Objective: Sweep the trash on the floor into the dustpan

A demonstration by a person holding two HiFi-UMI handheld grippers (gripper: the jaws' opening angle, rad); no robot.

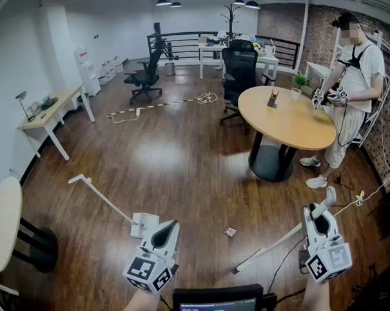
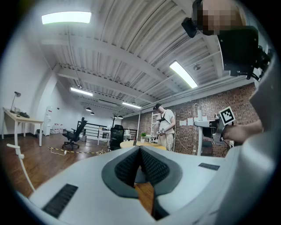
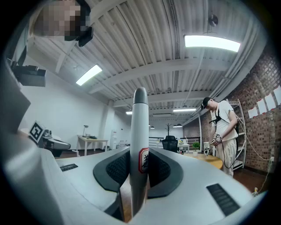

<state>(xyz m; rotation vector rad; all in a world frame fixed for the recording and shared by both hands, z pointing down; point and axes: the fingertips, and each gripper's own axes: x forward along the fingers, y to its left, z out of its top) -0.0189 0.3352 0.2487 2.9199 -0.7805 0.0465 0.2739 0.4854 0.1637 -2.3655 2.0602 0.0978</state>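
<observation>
A small crumpled piece of trash (image 1: 230, 231) lies on the wood floor between my two grippers. My left gripper (image 1: 165, 231) (image 2: 140, 169) is low at the left, jaws closed on a thin grey edge of the white dustpan (image 1: 144, 223). The dustpan's long handle (image 1: 100, 197) (image 2: 19, 160) slants away to the far left. At the right, my right gripper (image 1: 320, 220) (image 3: 139, 171) is shut on the grey broom handle (image 3: 140, 132), which carries a red label. The broom stick (image 1: 270, 248) slopes down-left to the floor, ending right of the trash.
A round wooden table (image 1: 287, 118) stands at the right, with a person (image 1: 356, 86) holding grippers beside it. Black office chairs (image 1: 239, 69), a cable (image 1: 160, 105) across the floor and a white desk (image 1: 48, 113) lie farther off. Another round table edge (image 1: 4, 218) is near left.
</observation>
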